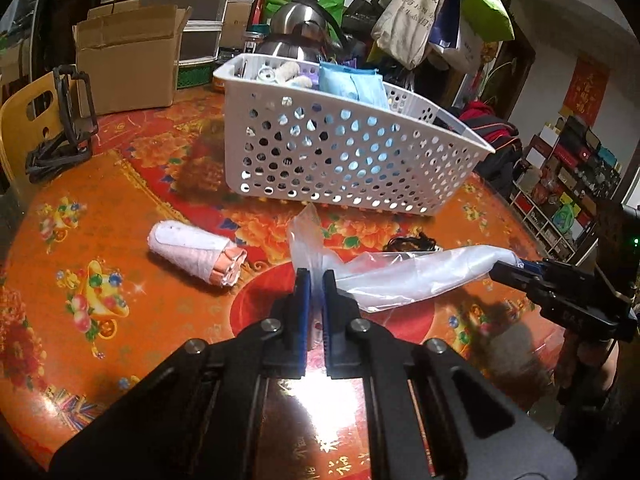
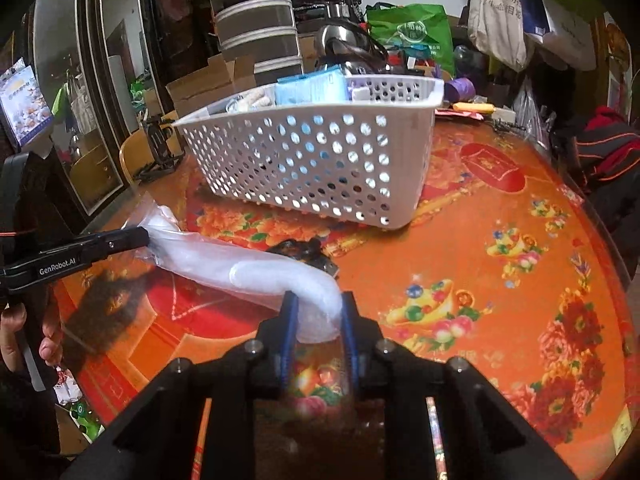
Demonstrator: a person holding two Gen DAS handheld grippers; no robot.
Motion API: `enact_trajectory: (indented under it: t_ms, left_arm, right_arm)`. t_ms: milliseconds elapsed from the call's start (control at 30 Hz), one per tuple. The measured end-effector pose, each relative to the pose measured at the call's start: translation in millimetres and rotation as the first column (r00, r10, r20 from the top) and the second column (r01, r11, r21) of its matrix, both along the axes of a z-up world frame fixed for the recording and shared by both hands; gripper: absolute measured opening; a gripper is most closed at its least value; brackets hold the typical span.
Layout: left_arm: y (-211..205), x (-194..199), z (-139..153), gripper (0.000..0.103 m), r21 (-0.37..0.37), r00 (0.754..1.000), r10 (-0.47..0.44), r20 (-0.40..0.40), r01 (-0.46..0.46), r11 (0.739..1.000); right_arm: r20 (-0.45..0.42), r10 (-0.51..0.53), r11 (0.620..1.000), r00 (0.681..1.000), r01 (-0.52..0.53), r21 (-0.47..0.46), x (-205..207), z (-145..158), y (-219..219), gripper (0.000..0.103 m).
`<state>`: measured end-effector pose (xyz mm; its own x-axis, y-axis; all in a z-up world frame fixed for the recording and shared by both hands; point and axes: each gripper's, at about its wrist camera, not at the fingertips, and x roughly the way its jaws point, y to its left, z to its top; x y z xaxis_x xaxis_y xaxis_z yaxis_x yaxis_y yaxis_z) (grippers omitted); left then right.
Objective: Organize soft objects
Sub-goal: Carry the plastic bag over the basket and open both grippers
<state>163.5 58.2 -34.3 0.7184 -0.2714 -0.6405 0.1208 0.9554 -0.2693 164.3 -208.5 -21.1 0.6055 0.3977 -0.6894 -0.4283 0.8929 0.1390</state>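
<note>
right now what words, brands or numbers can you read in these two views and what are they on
"GenRobot.AI": white print on the side of the left gripper, seen from the right wrist.
Canvas tote bag: dark printed characters, too blurred to read.
Red wall hanging: gold characters, too small to read.
Tablecloth: gold characters near the edge, distorted and unreadable.
Blue packets in the white basket: no legible print.

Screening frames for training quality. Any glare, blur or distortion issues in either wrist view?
Left wrist view: bright glare patch on the table just behind the left gripper; heavy fisheye bending with dark corners; plastic bag sharp. Right wrist view: same fisheye curvature; the area between the right gripper fingers looks smeared and soft; basket crisp, holes backlit; dark shadow under the bag at left.
</note>
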Motion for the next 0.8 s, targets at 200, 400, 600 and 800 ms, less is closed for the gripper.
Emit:
enact_trajectory:
  t_ms: [200, 400, 600, 800]
  left_arm:
    - [5.2, -7.6, 21.0, 0.004, -0.014, 0.999, 0.006, 0.043, -0.005, 1.0]
    - [11.8, -11.7, 61.4, 0.004, -0.042, 0.994, 0.005, 0.112, 0.0, 0.999]
    - [16.9, 4.6, 116.8, 0.004, -0.056, 0.982, 0.001, 0.189, 0.01, 0.998]
    - [17.7, 57.1, 172.0, 0.004, -0.044, 0.972, -0.006, 0.236, 0.017, 0.999]
  right_arm:
    - [0.045, 0.008, 1.0, 0.999, -0.008, -0.005, -5.2, 20.7, 3.4, 0.019]
    - [0.112, 0.014, 1.0, 0.994, -0.015, 0.006, -4.1, 55.3, 3.5, 0.018]
    - [0.184, 0.015, 0.999, 0.983, -0.021, 0.029, 11.9, 101.8, 1.5, 0.018]
    - [0.229, -0.01, 0.999, 0.973, 0.002, 0.037, 55.9, 147.1, 1.9, 0.018]
